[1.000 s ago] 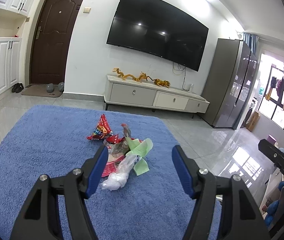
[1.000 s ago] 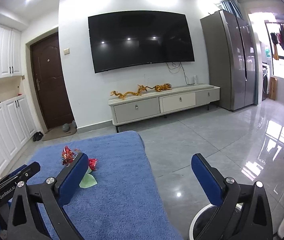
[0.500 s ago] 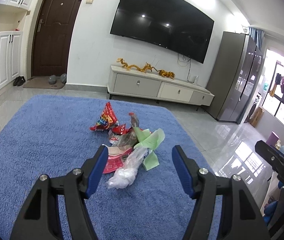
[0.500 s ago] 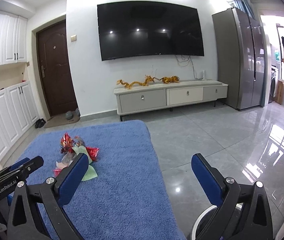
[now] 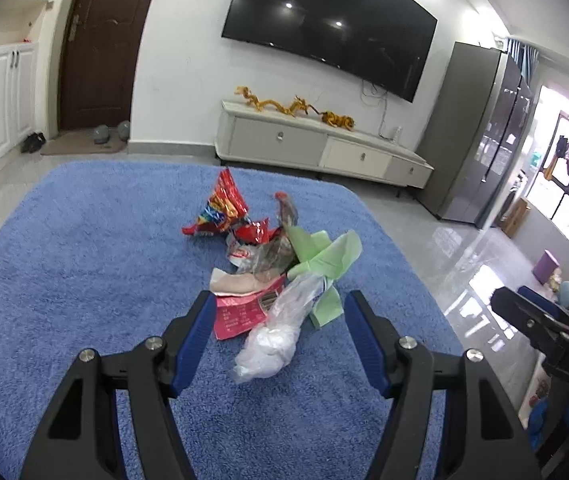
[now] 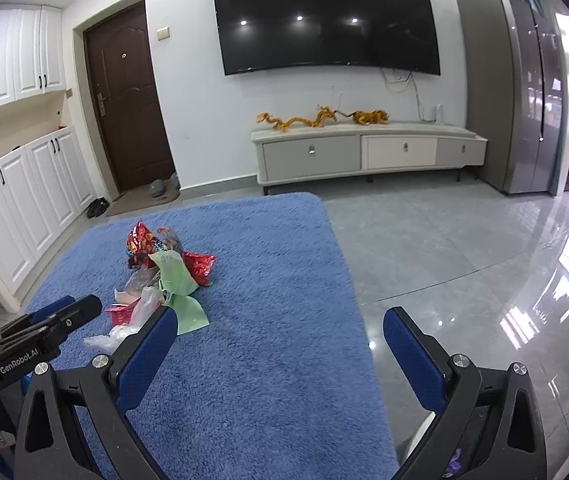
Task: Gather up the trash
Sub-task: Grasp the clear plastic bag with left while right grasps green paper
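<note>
A pile of trash lies on the blue rug (image 5: 84, 264): a red foil snack wrapper (image 5: 224, 208), green paper (image 5: 324, 264), a pink packet (image 5: 240, 312) and a clear plastic bag (image 5: 280, 332). My left gripper (image 5: 280, 344) is open, its fingers either side of the clear bag, just above the rug. My right gripper (image 6: 280, 356) is open and empty over the rug's right edge, right of the pile (image 6: 164, 276). The left gripper (image 6: 56, 320) also shows at the right wrist view's left edge.
Grey tiled floor (image 6: 464, 264) lies right of the rug. A white TV cabinet (image 6: 364, 152) with a wall TV stands against the far wall. White cupboards (image 6: 16, 208) line the left wall by a brown door. A white rim (image 6: 416, 436) shows under the right gripper.
Both grippers have moved forward and down toward the trash pile. The left gripper's fingers now straddle the clear plastic bag. Both stay open.
</note>
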{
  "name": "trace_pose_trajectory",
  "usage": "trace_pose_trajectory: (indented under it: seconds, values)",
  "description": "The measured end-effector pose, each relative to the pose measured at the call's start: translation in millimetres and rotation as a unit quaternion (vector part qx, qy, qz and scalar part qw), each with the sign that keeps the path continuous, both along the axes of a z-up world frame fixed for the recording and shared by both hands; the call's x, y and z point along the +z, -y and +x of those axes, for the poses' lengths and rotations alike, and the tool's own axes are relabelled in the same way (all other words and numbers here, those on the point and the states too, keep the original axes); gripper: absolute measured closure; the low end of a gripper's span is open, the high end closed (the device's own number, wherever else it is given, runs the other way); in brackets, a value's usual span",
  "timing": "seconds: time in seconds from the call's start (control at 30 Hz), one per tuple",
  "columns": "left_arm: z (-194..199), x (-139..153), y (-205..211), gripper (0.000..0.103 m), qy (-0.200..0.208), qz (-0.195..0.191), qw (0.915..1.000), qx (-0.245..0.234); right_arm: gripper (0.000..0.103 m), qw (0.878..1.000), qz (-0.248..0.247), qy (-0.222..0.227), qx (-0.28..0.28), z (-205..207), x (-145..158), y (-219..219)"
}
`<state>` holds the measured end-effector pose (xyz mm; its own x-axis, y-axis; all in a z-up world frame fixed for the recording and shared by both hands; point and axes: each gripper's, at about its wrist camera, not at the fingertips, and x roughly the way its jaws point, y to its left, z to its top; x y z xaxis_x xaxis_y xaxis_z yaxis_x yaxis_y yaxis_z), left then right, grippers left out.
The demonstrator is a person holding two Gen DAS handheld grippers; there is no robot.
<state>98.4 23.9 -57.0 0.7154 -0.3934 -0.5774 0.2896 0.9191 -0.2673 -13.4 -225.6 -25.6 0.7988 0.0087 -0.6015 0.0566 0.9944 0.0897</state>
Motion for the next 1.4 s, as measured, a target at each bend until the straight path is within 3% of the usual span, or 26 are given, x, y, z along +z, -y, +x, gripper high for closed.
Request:
trace_pose_trajectory:
  seconds: [0.27, 0.57, 0.77, 0.93, 1.03, 1.1, 1.17, 1.4]
  values:
    - [16, -15, -3, 0.039, -0.022, -0.015, 0.9987, -0.043, 0.000, 0.998, 0.032, -0.027, 0.044, 29, -14, -8]
    - [36, -47, 8, 0.039, -0.083, -0.009, 0.9945, -0.064, 0.031, 0.990, 0.084, -0.058, 0.093, 70, -33, -16]
    - [40, -54, 15, 0.040, -0.099, -0.020, 0.9907, -0.091, 0.032, 0.984, 0.107, -0.063, 0.125, 93, -41, -30]
    - [43, -57, 16, 0.052, -0.107, -0.030, 0.9892, -0.096, 0.035, 0.981, 0.101, -0.065, 0.152, 112, -45, -49]
    - [42, -58, 13, 0.059, -0.111, -0.037, 0.9885, -0.096, 0.047, 0.979, 0.102, -0.080, 0.160, 120, -51, -57]
    - [41, -59, 9, 0.066, -0.113, -0.041, 0.9881, -0.096, 0.062, 0.977, 0.105, -0.089, 0.160, 123, -55, -60]
    - [40, -60, 6, 0.071, -0.115, -0.045, 0.9878, -0.094, 0.070, 0.977, 0.111, -0.092, 0.158, 123, -56, -58]
    - [20, -54, 0, 0.073, -0.103, -0.048, 0.9894, -0.091, 0.073, 0.981, 0.107, -0.067, 0.147, 98, -33, -48]
